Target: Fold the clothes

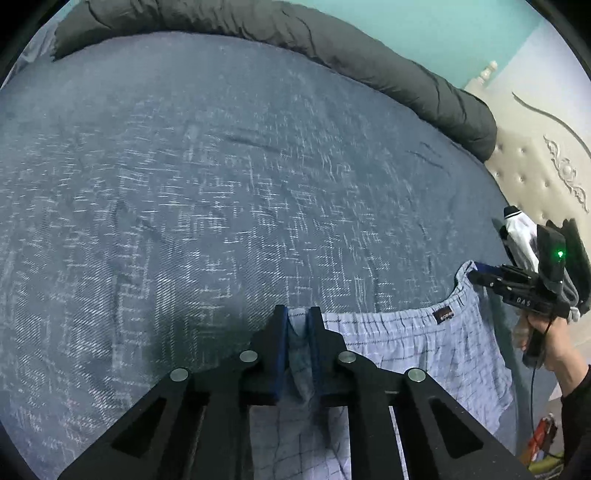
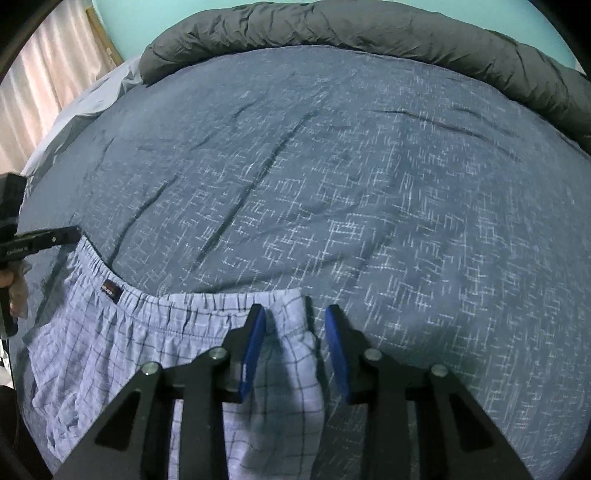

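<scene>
Left wrist view — left gripper (image 1: 297, 317) pinching checked shorts (image 1: 406, 343), blue bedspread (image 1: 221, 184)

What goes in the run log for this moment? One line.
left gripper: shut on checked shorts waistband corner | right gripper: jaws apart around other corner | shorts over blue bedspread

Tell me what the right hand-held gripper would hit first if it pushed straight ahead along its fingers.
The right hand-held gripper, jaws open around the plaid shorts' waistband, would cross that fabric first, then probably meet the blue bedspread. The rolled grey duvet lies farther on; depth is unclear.
</scene>
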